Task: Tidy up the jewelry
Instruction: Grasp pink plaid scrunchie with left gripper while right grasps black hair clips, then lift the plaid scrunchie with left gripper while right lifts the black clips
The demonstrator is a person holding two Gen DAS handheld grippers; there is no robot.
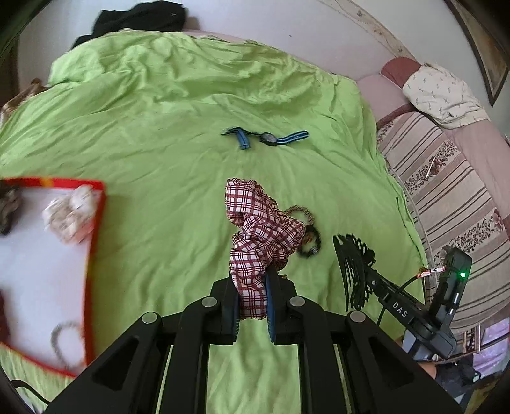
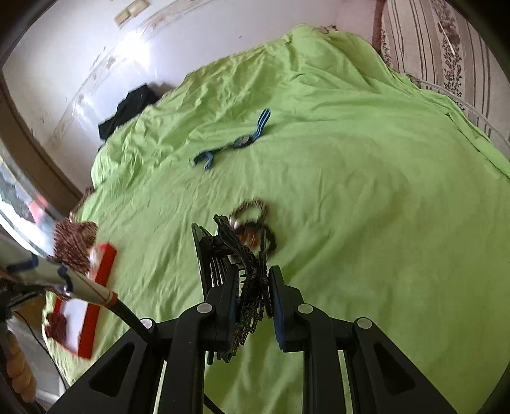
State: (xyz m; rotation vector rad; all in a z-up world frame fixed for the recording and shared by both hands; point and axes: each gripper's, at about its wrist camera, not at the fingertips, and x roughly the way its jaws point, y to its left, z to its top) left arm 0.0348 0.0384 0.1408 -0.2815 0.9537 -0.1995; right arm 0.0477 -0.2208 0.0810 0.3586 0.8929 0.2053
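My left gripper [image 1: 251, 286] is shut on a red-and-white plaid scrunchie [image 1: 258, 223], held above the green bedspread [image 1: 159, 143]. To its right, my right gripper [image 2: 253, 277] is shut on a black ornate hair clip [image 2: 245, 274], also lifted; the clip [image 1: 353, 267] shows in the left wrist view too. A red-rimmed white tray [image 1: 95, 229] lies at the left, holding a pale scrunchie [image 1: 70, 213], a dark item and a beaded bracelet [image 1: 63, 344]. A watch with a blue striped strap [image 1: 267, 137] and two bracelets [image 1: 307, 235] lie on the bedspread.
A black garment [image 1: 140, 16] lies at the bed's far edge by the wall. Striped floral bedding [image 1: 452, 197] and a pillow [image 1: 443, 92] border the right side. The tray [image 2: 98, 286] sits near the bed's left edge.
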